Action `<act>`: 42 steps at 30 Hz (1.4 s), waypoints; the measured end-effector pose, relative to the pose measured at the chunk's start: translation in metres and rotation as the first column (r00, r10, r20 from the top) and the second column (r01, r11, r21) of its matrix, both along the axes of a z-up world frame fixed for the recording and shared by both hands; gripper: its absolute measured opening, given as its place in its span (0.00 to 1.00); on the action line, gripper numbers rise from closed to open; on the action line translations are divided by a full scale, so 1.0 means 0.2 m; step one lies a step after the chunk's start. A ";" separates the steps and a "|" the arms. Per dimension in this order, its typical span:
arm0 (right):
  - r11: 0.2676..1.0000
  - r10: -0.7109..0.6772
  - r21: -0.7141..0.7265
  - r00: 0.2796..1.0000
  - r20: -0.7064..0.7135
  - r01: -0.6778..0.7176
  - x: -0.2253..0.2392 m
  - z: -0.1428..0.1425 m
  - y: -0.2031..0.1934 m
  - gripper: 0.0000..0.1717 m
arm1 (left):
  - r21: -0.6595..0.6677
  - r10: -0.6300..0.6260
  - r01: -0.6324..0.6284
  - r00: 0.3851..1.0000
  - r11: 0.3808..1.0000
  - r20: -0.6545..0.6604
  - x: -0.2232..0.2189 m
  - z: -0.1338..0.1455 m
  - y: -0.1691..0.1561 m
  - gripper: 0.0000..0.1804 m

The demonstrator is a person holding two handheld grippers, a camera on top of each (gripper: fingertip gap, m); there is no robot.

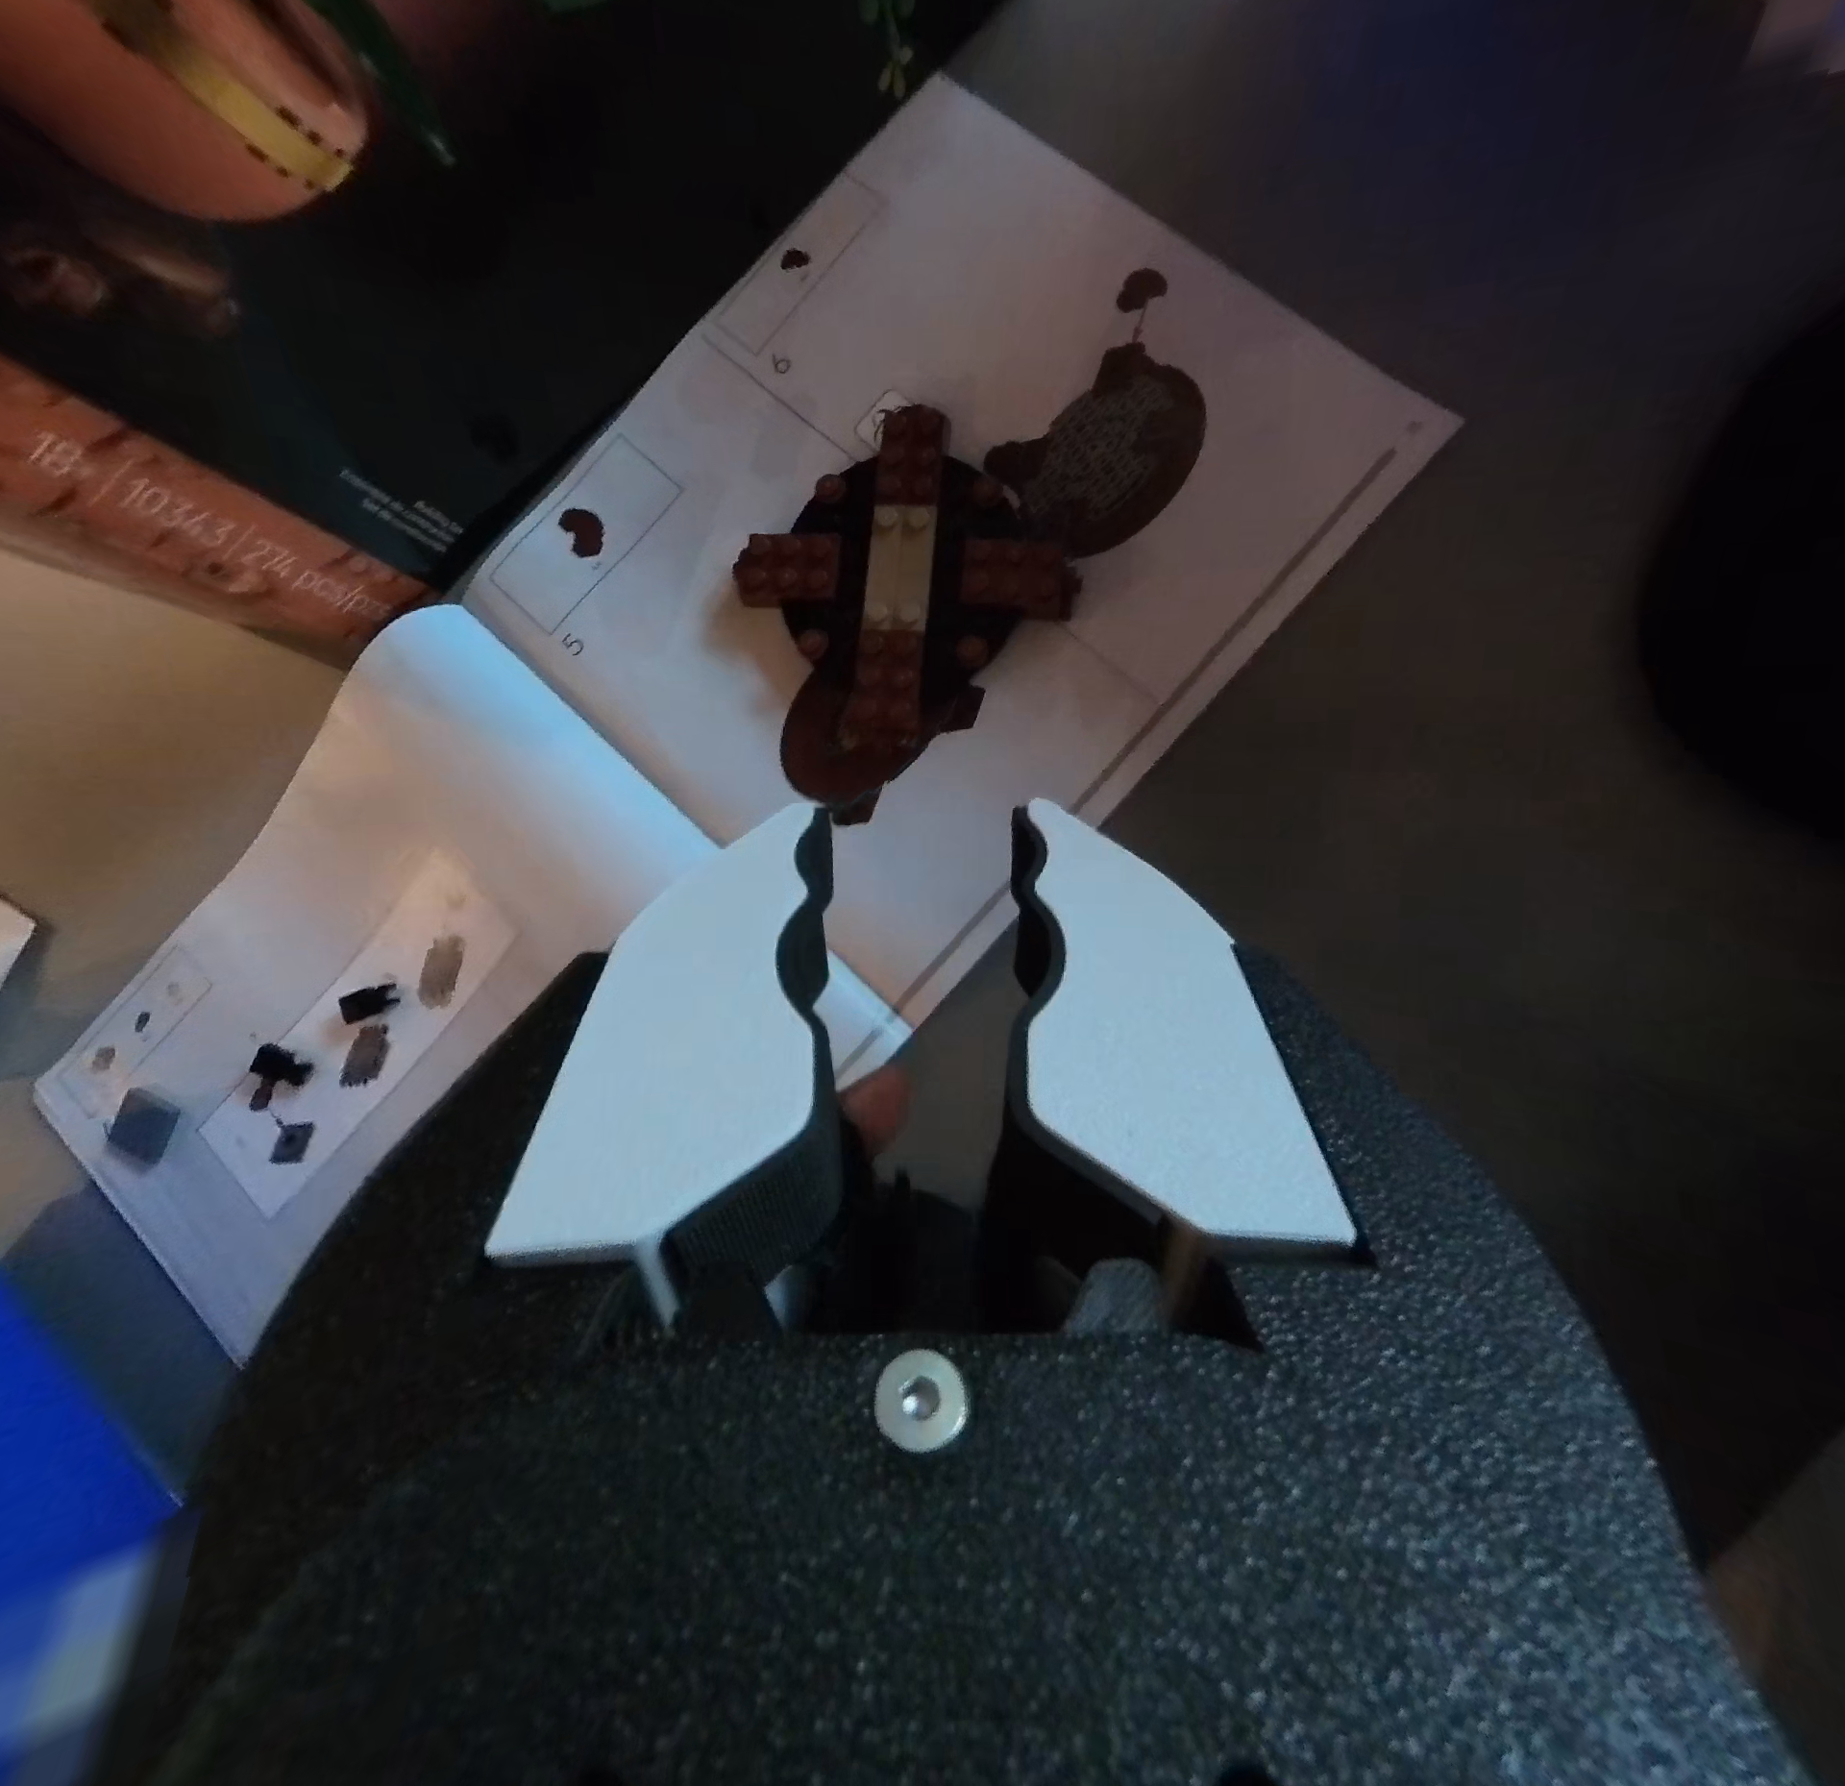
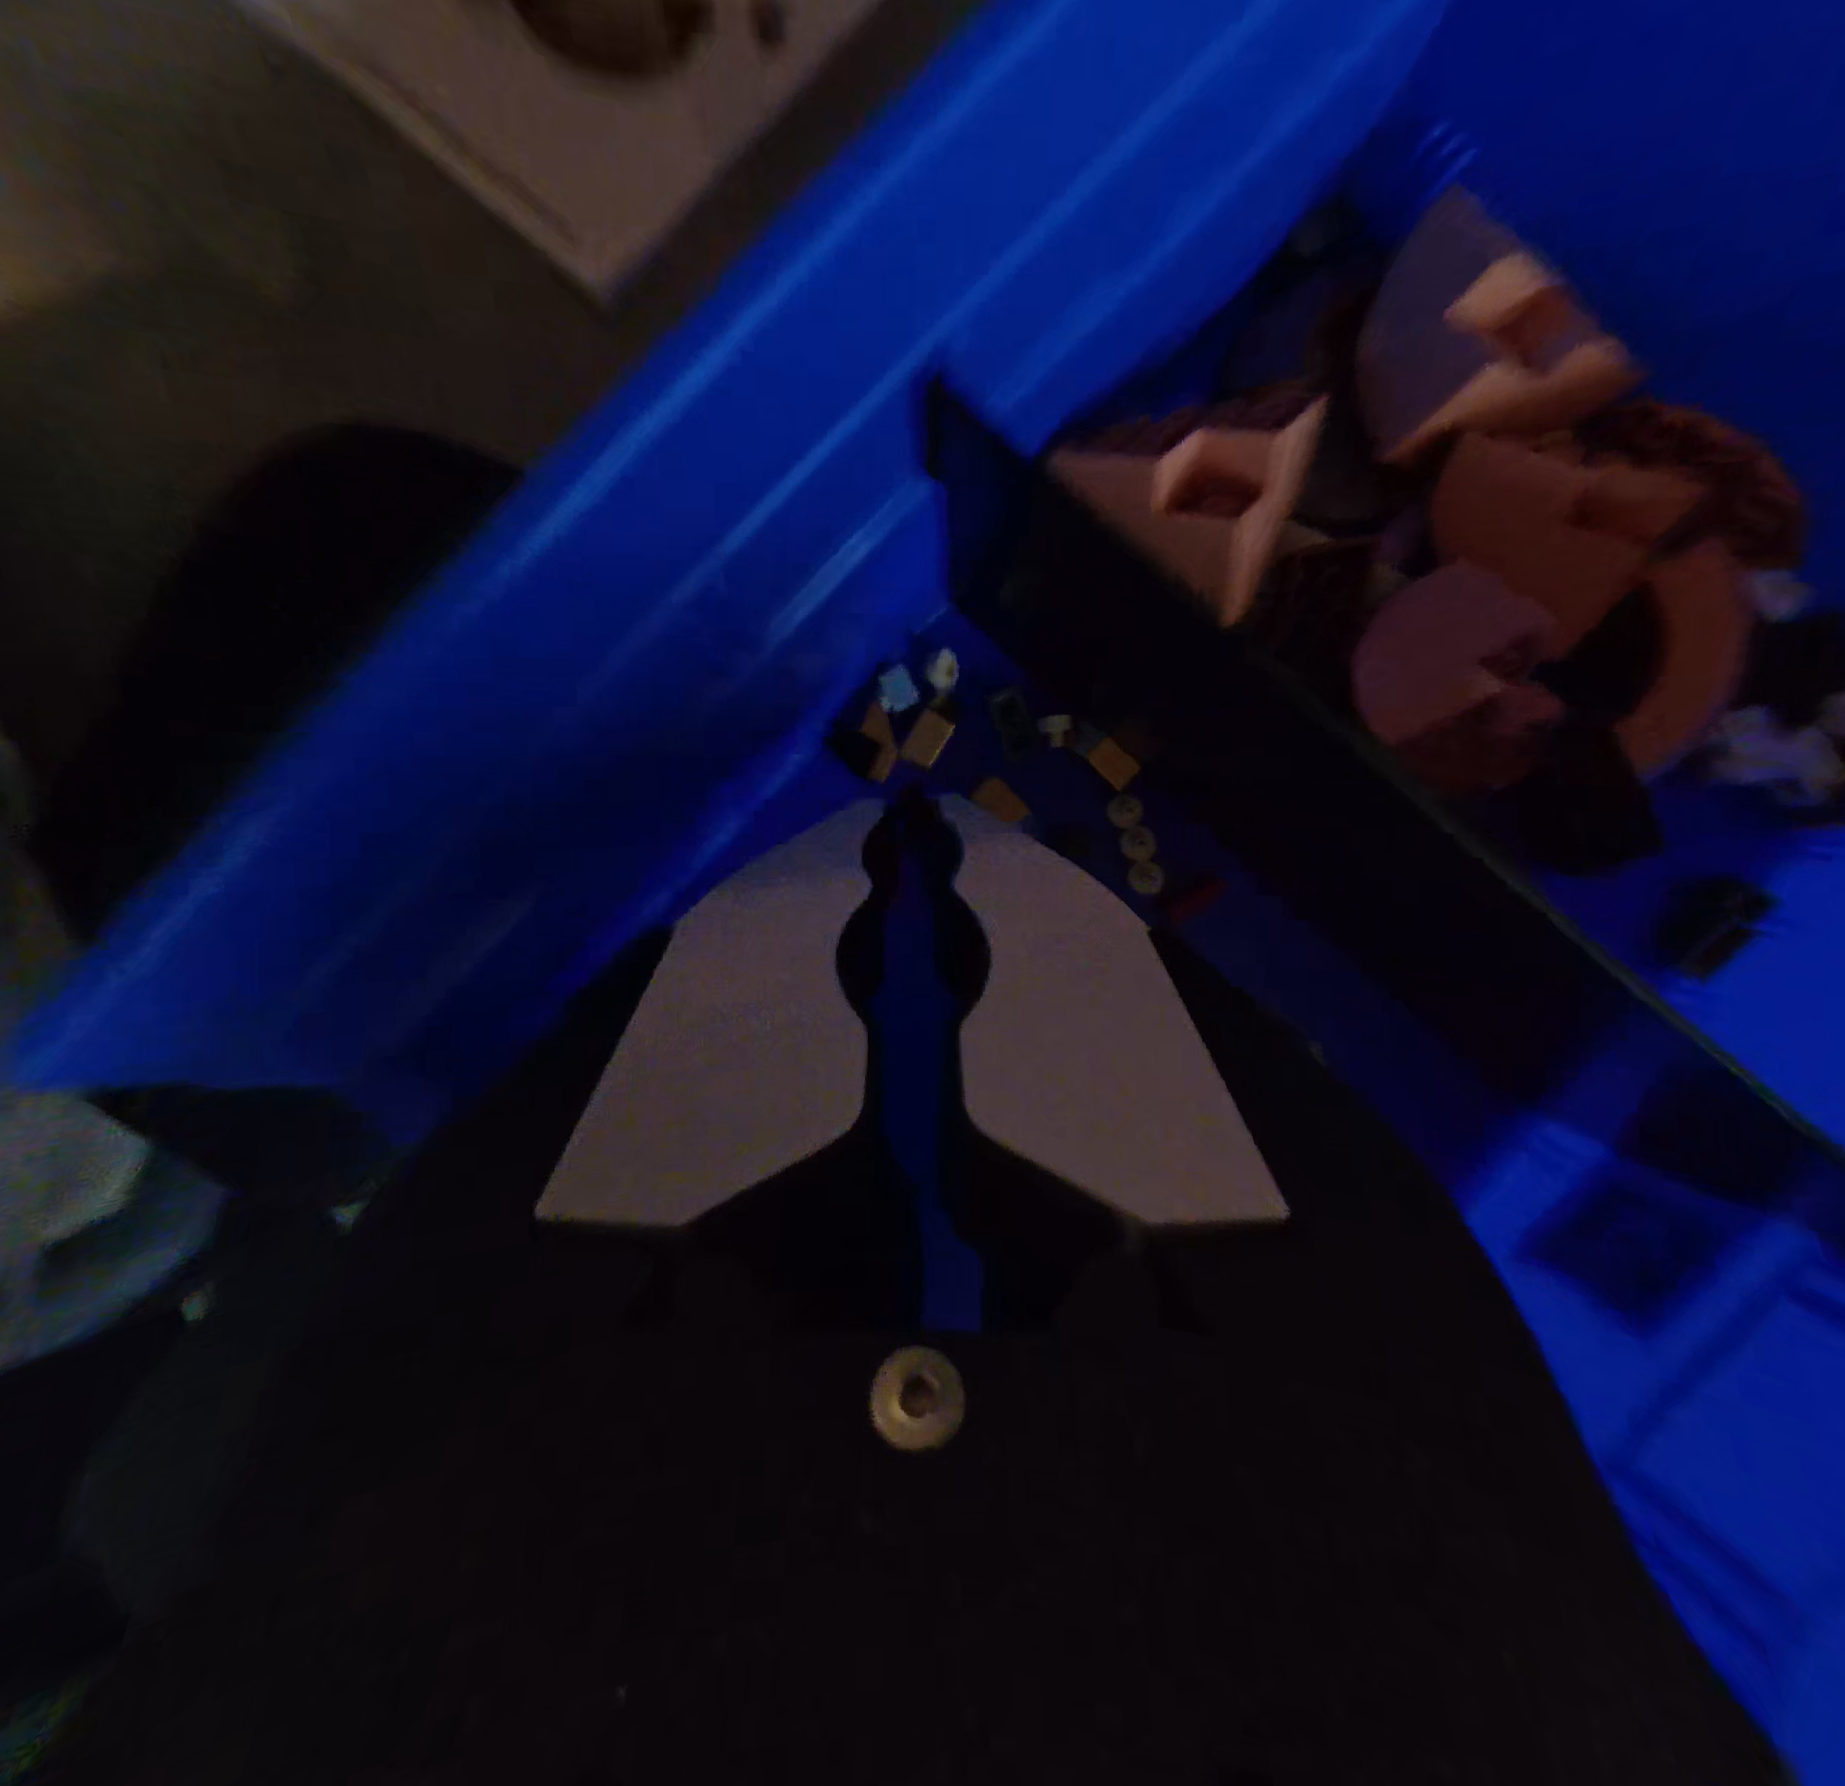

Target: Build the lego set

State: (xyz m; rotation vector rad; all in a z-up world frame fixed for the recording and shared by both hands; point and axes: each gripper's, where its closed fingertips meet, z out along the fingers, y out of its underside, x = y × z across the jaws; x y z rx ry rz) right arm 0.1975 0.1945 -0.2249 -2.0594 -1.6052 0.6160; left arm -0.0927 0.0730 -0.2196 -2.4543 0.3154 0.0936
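In the left wrist view a brick model (image 1: pixel 899 580), a brown cross with a tan middle on a black round plate, lies on the open instruction booklet (image 1: pixel 1248 540). My left gripper (image 1: pixel 923 820) is open just short of the model's near end, with nothing between its pads. Its left fingertip (image 1: pixel 799 830) is beside a small dark part at the model's edge. In the right wrist view my right gripper (image 2: pixel 911 805) is shut, its tips down in a blue bin (image 2: pixel 599 540) just short of several small tan and pale pieces (image 2: pixel 928 735). Blur hides whether anything tiny is pinched.
A dark printed box (image 1: pixel 300 291) lies beyond the booklet at the upper left. A blue bin corner (image 1: pixel 60 1439) shows at the lower left. A black divider (image 2: pixel 1248 790) splits the bin. Beyond it lie larger pink and brown pieces (image 2: pixel 1498 560). The booklet (image 2: pixel 519 91) lies past the bin. The tips of one gripper are about 30 cm away from the tips of the other.
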 end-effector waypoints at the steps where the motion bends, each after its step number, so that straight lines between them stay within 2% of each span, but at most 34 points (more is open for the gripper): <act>1: 1.000 -0.019 -0.010 0.998 -0.059 0.019 0.00 0.06 0.00 0.01 | 0.011 0.002 -0.002 1.000 1.000 0.005 0.00 0.00 -0.01 0.19; 4: 0.995 -0.095 -0.057 0.964 -0.248 0.083 -0.03 0.28 0.00 0.01 | 0.039 0.006 -0.007 1.000 0.999 0.020 -0.02 0.01 -0.06 0.19; 6: 0.993 -0.119 -0.057 0.939 -0.321 0.106 -0.06 0.42 0.00 0.01 | 0.054 0.011 -0.013 0.999 0.998 0.036 -0.04 0.01 -0.11 0.19; 8: 0.994 -0.098 0.009 0.939 -0.329 0.107 -0.12 0.52 -0.03 0.01 | 0.066 0.022 -0.024 0.999 0.998 0.039 -0.07 0.01 -0.17 0.19; 10: 0.990 -0.043 0.118 0.961 -0.273 0.078 -0.23 0.59 -0.08 0.01 | 0.076 0.043 -0.045 0.999 0.996 0.028 -0.12 0.00 -0.23 0.19; 13: 0.977 0.107 0.207 0.964 -0.244 -0.056 -0.53 0.64 -0.25 0.01 | 0.090 0.059 -0.061 0.998 0.994 0.034 -0.19 -0.01 -0.33 0.19; 16: 0.957 0.265 0.186 0.928 -0.261 -0.221 -0.92 0.58 -0.43 0.01 | 0.097 0.068 -0.073 0.996 0.993 0.050 -0.25 -0.03 -0.41 0.19; 20: 0.901 0.433 0.102 0.867 -0.248 -0.421 -1.41 0.38 -0.67 0.01 | 0.099 0.050 -0.056 0.997 0.993 0.054 -0.30 -0.04 -0.50 0.19; 22: 0.872 0.490 0.120 0.844 -0.217 -0.475 -1.62 0.26 -0.73 0.01 | 0.106 0.035 -0.042 0.997 0.993 0.062 -0.31 -0.05 -0.53 0.20; 25: 0.818 0.563 0.175 0.824 -0.054 -0.548 -1.87 0.03 -0.77 0.01 | 0.116 0.001 -0.013 0.995 0.993 0.105 -0.29 -0.07 -0.56 0.20; 28: 0.805 0.578 0.169 0.816 -0.009 -0.568 -2.08 -0.09 -0.79 0.01 | 0.121 -0.029 0.012 0.990 0.993 0.136 -0.24 -0.08 -0.58 0.20; 33: 0.783 0.605 0.177 0.796 0.008 -0.596 -2.27 -0.14 -0.78 0.01 | 0.149 -0.087 0.064 0.984 0.987 0.158 -0.17 -0.08 -0.58 0.20; 38: 0.759 0.628 0.177 0.776 0.057 -0.627 -2.28 -0.19 -0.79 0.10 | 0.163 -0.092 0.064 0.981 0.985 0.169 -0.19 -0.07 -0.58 0.20; 42: 0.758 0.631 0.196 0.776 0.026 -0.623 -2.27 -0.17 -0.79 0.12 | 0.168 -0.086 0.057 0.982 0.984 0.171 -0.20 -0.07 -0.58 0.20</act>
